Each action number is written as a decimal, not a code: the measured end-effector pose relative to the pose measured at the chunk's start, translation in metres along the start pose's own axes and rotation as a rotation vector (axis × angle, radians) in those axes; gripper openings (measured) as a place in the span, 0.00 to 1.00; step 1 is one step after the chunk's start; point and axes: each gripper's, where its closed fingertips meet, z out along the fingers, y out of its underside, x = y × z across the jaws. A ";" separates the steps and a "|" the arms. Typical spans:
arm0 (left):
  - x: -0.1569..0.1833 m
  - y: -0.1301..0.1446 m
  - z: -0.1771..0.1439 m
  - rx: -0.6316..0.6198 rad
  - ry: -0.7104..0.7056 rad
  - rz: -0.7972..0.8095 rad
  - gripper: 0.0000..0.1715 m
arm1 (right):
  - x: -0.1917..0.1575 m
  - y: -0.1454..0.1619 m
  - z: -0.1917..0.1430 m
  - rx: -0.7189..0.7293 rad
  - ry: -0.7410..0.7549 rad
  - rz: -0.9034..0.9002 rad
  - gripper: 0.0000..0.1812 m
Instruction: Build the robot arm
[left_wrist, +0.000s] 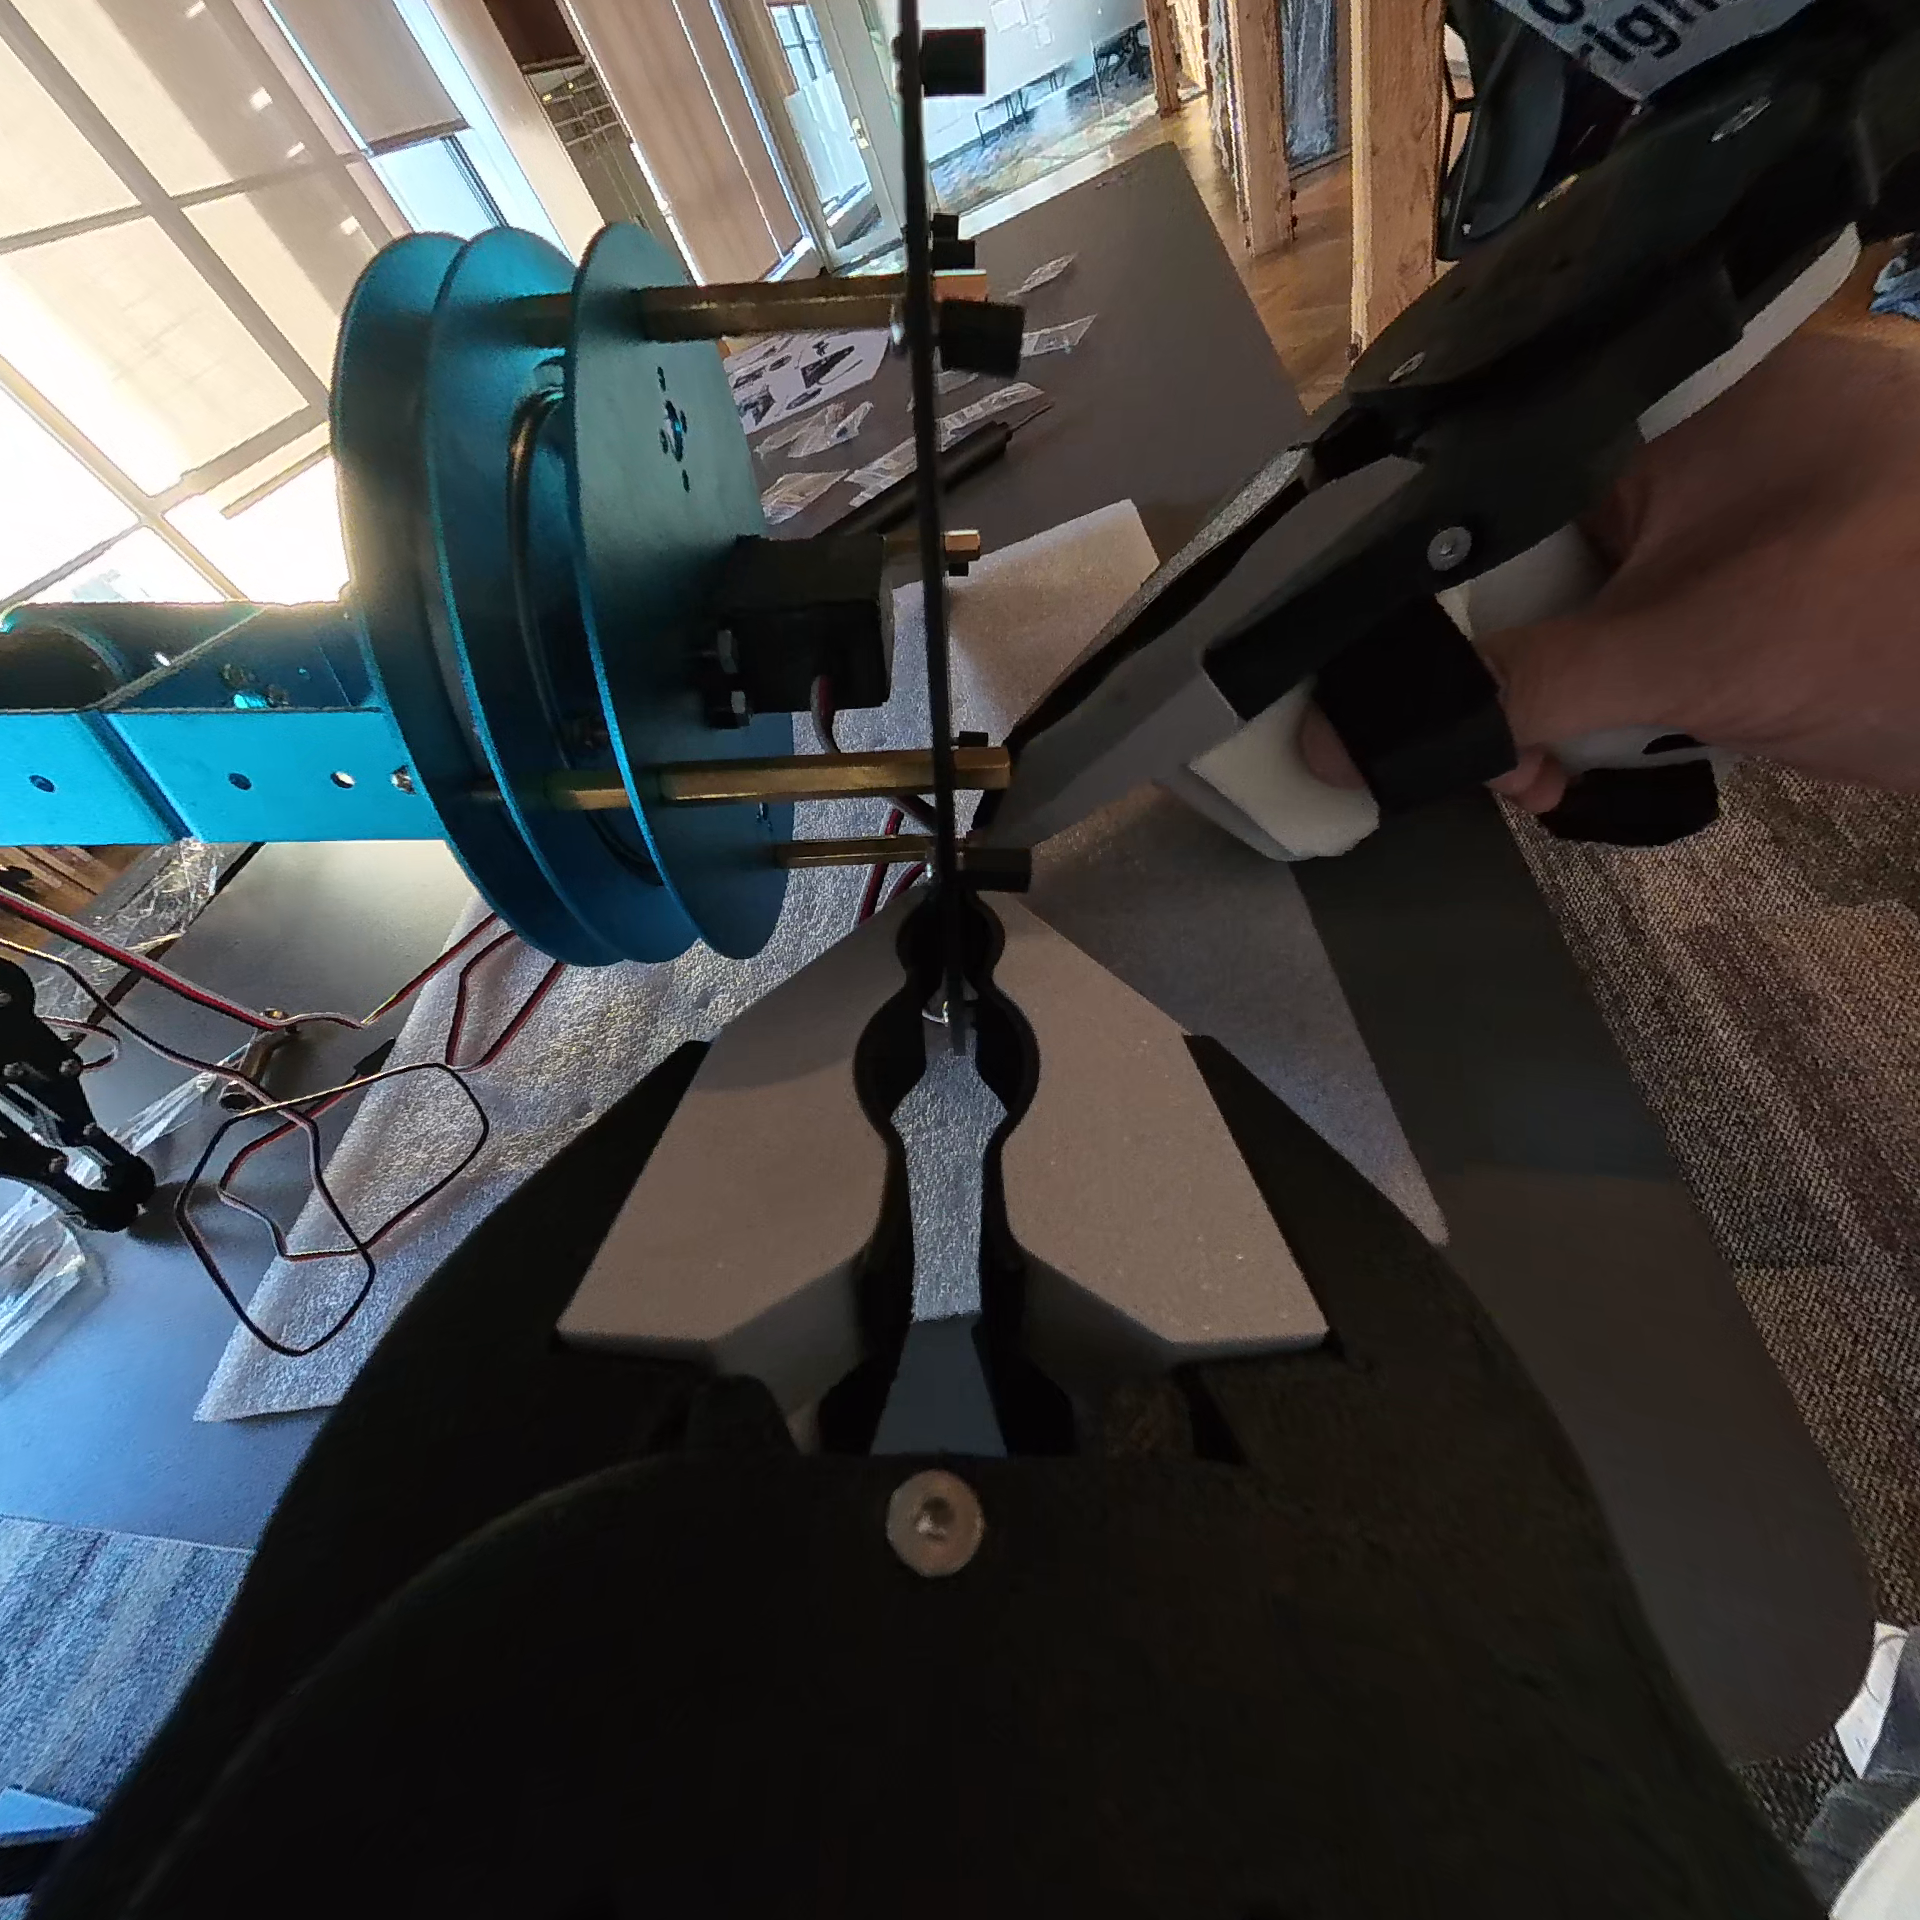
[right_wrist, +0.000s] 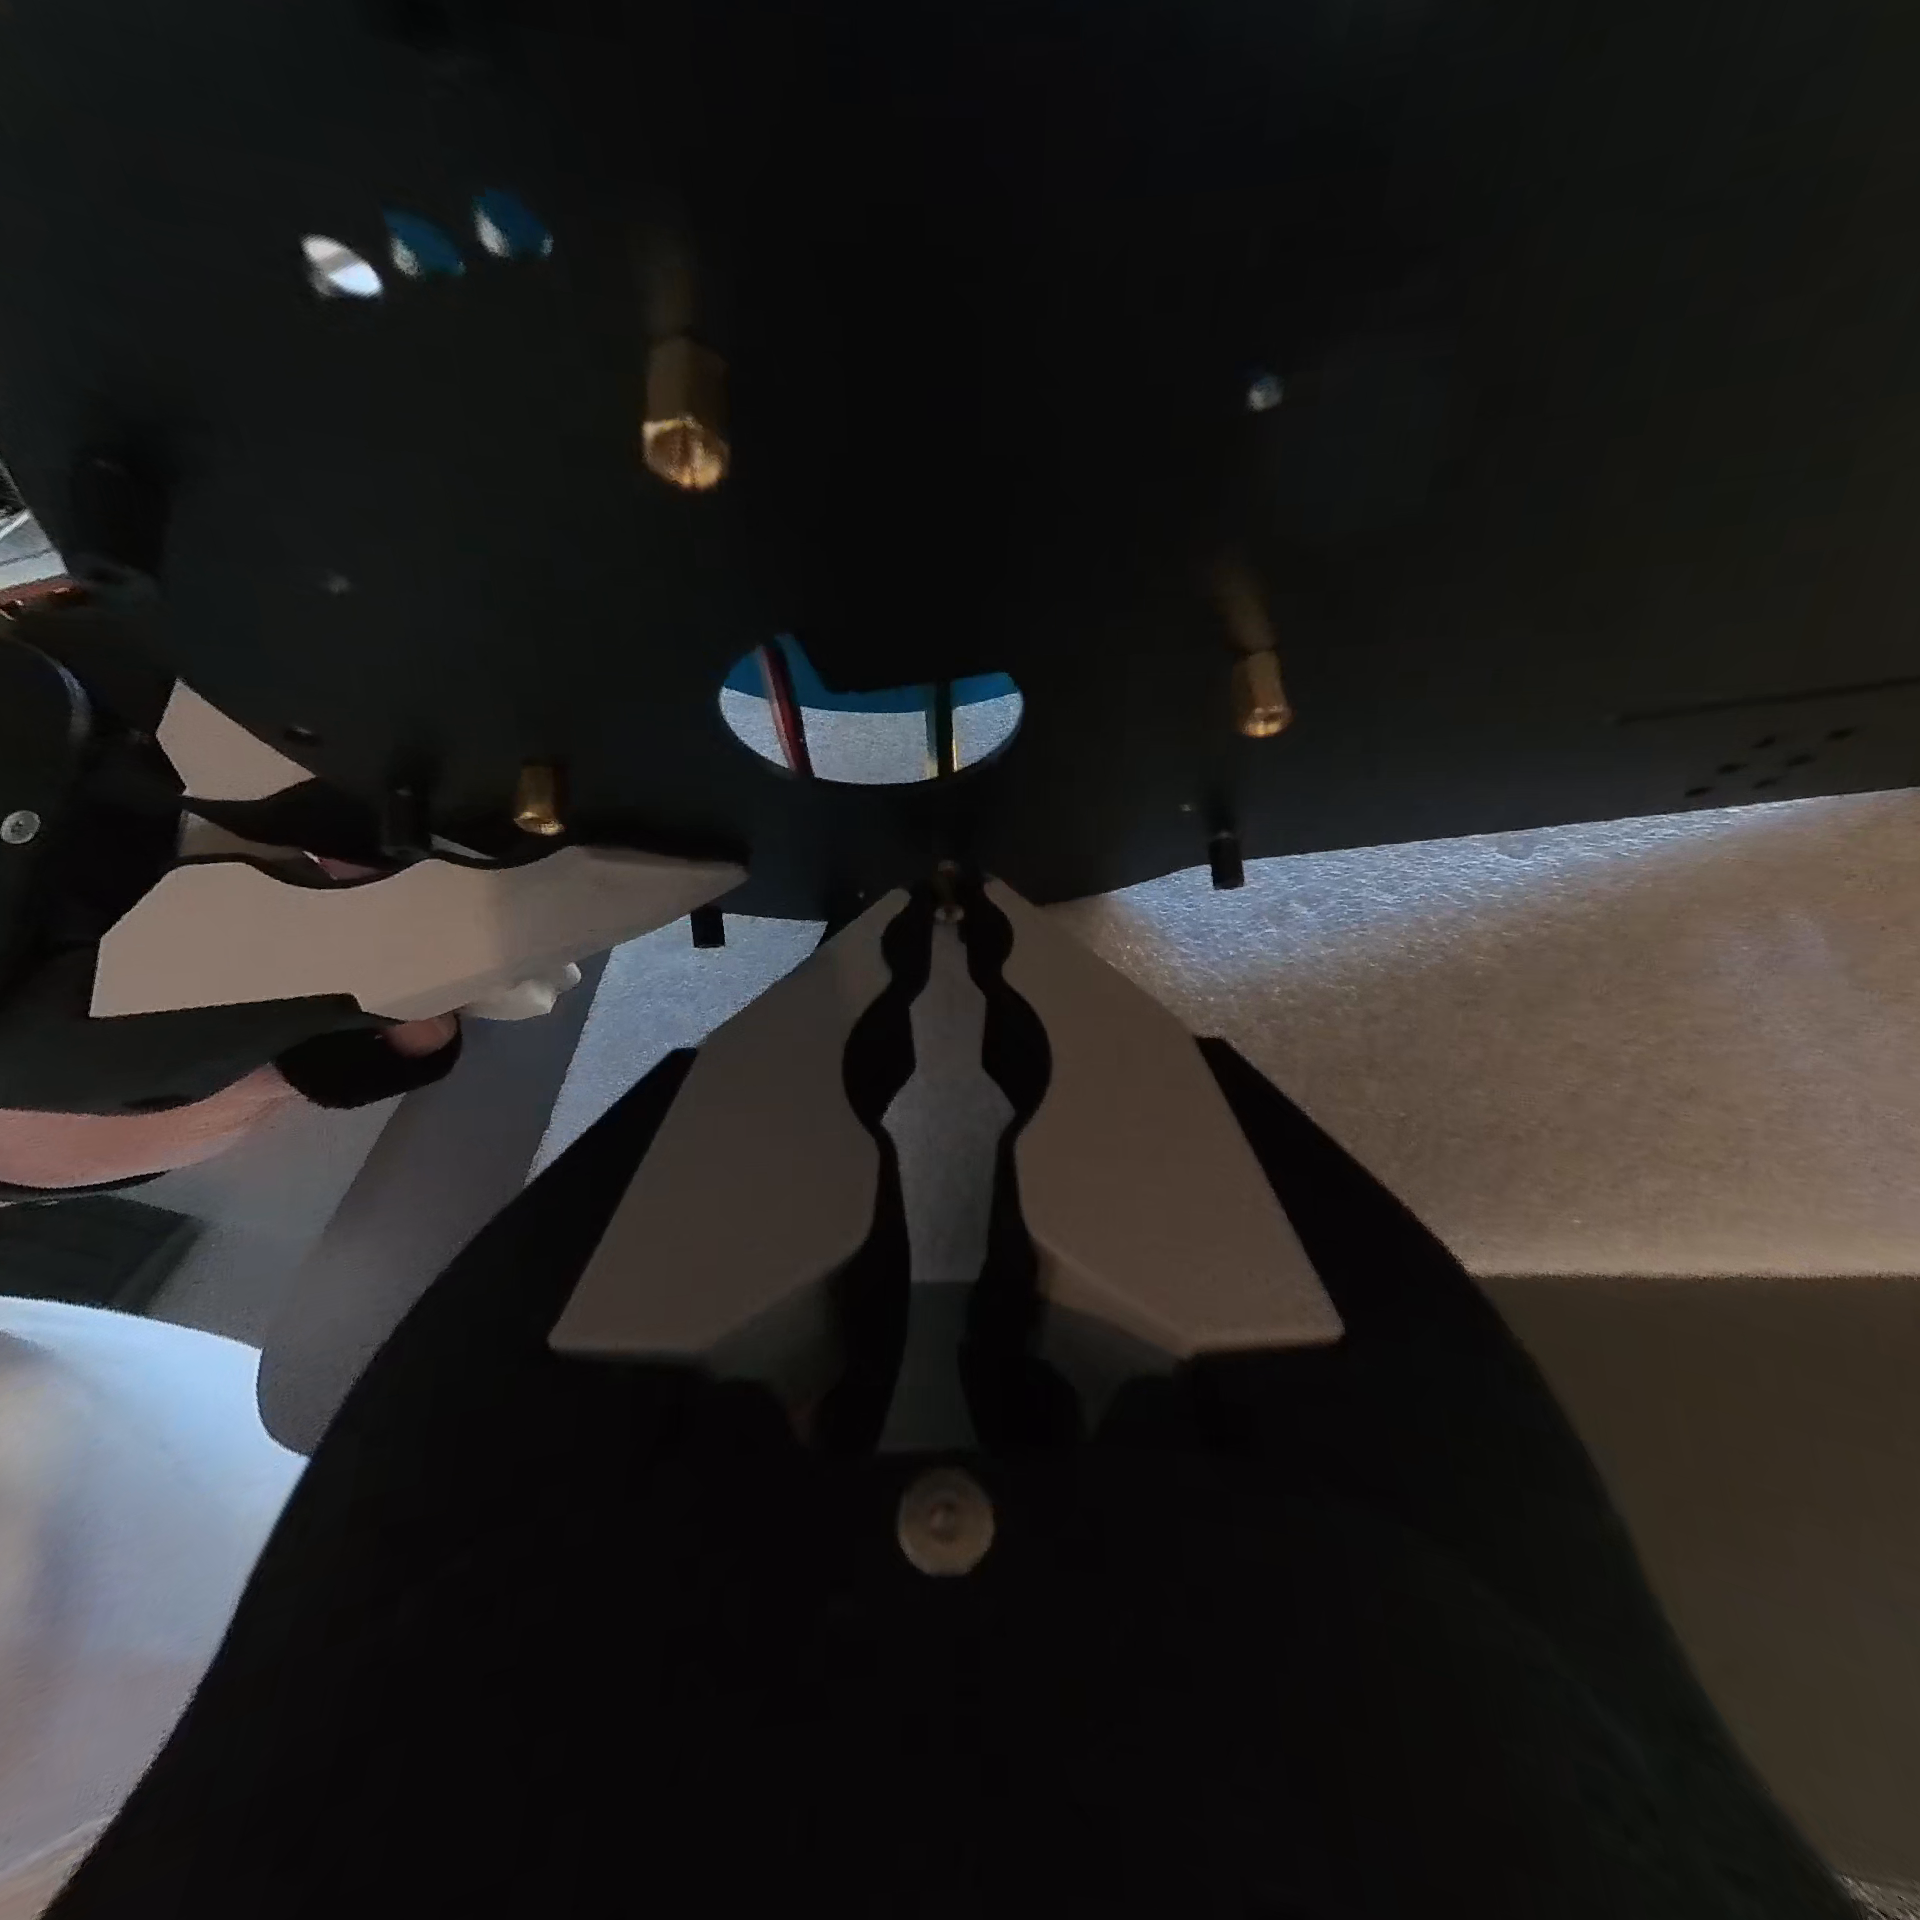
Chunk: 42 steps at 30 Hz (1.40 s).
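Observation:
A blue robot-arm base (left_wrist: 644, 582) with stacked blue discs lies on its side, joined by brass standoffs (left_wrist: 810, 779) to a thin black plate (left_wrist: 920, 416). The plate shows edge-on in the left wrist view. My left gripper (left_wrist: 951, 935) is shut on the plate's lower edge. It also shows in the right wrist view (right_wrist: 727, 873), at the left. My right gripper (right_wrist: 948, 896) is shut on a small metal fastener (right_wrist: 948, 883) at the lower rim of the plate (right_wrist: 1039, 312). In the left wrist view my right gripper (left_wrist: 995, 816) reaches in from the right.
White foam sheet (left_wrist: 1039, 582) lies under the assembly on a dark table (left_wrist: 1143, 343). Loose red and black wires (left_wrist: 312, 1195) trail at the left beside a small black mechanism (left_wrist: 52, 1122). Paper pieces (left_wrist: 810, 384) lie farther back. A hand (left_wrist: 1714, 623) holds the right gripper. Carpet lies to the right. The tips of one gripper are about 4 centimetres away from the tips of the other.

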 end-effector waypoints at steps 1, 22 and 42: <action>0.000 0.000 0.000 0.001 0.000 -0.001 0.00 | 0.000 0.000 0.000 -0.004 0.000 -0.001 0.02; 0.000 0.000 0.000 0.002 -0.004 -0.004 0.00 | 0.001 0.001 0.001 -0.007 0.154 -0.313 0.02; 0.000 0.000 0.000 0.003 -0.003 -0.004 0.00 | 0.000 -0.002 0.000 0.005 0.303 -0.619 0.02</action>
